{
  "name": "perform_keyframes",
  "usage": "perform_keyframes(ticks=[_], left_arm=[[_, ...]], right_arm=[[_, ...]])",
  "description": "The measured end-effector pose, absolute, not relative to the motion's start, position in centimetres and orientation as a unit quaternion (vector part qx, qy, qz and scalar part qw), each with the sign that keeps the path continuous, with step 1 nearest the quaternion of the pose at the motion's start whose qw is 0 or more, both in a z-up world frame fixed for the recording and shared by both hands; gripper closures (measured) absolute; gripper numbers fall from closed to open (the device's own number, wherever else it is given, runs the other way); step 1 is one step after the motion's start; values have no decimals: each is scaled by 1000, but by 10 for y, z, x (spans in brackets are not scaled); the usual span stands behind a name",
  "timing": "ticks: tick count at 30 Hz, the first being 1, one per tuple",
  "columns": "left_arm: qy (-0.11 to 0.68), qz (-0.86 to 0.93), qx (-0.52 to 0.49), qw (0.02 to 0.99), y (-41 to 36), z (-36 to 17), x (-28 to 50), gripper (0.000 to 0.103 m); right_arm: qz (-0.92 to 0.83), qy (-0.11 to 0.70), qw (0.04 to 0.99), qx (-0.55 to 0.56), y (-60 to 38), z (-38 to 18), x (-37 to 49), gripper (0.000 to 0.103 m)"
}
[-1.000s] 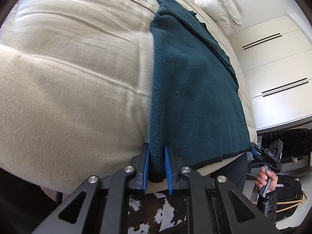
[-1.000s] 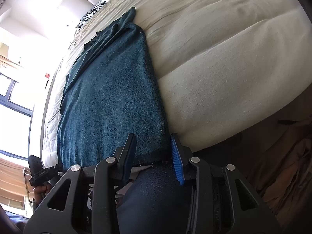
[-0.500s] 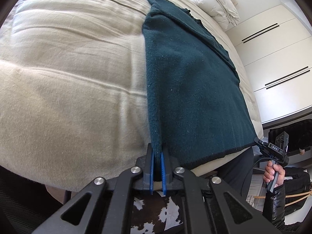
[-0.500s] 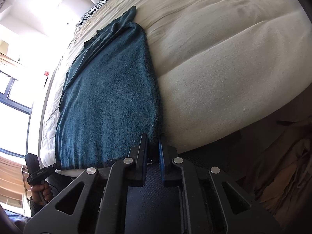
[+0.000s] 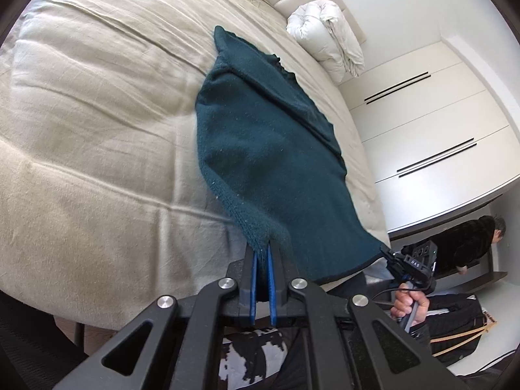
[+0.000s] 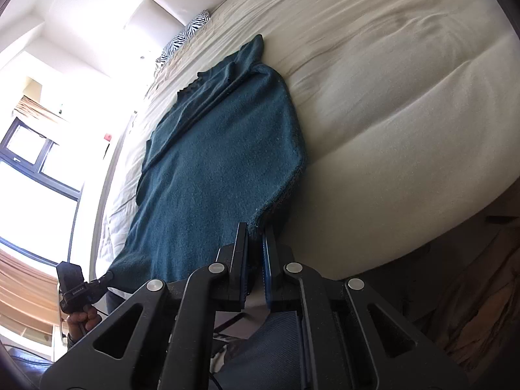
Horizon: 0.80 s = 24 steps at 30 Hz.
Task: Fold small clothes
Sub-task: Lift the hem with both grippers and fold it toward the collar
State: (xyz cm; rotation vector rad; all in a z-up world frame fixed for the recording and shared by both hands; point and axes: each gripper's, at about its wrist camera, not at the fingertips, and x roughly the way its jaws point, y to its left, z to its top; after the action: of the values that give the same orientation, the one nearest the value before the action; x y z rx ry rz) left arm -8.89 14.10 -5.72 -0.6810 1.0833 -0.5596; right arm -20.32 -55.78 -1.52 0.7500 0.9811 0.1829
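Both near corners of your dark teal knit garment (image 5: 269,162) have come up off the bed since a second ago; back then the hem lay flat at the mattress edge and your right jaws stood wide around it.

Left gripper (image 5: 262,253): clenched on the near left corner, blue pads pinching the knit edge, fabric bunched to a point between them. Right gripper (image 6: 255,234): clamped on the near right corner, knit edge caught between the pads. In the left wrist view you can see your right gripper at the far hem corner, hand (image 5: 408,304) around its handle. In the right wrist view your left gripper sits at the opposite hem corner, hand (image 6: 79,320) below it.

Hem hangs stretched between the two grips, raised clear of the mattress edge. Rest of the garment lies on the beige bedspread (image 5: 97,130), running away from you toward the headboard, with a folded-in sleeve or flap along the far part. Lifted side edges curl up, shadow under them.

Further out: zebra-print pillow (image 6: 182,37) at the head of the bed, rolled white duvet (image 5: 328,32) on the far corner, white wardrobe doors (image 5: 432,130) beyond. Another person in dark clothing (image 5: 468,240) is bent over by the wardrobe. Bright window (image 6: 35,162) past the garment in the right wrist view.
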Motion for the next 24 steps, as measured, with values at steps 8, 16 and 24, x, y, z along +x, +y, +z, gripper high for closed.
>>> perform_keyframes(ticks=[8,16,24], left_arm=[[468,-270,-370,756,154,-49,-78,97],[444,-272,-416,746,164,-39,-60,97],[430,-273,-431,744,168,-29,-33,97]], right_arm=[[104,410,812,403,-560,2,-183,97],[118,380,816,419,-558,22,-152,97],[124,369,822,417,-552,36,-118,96]])
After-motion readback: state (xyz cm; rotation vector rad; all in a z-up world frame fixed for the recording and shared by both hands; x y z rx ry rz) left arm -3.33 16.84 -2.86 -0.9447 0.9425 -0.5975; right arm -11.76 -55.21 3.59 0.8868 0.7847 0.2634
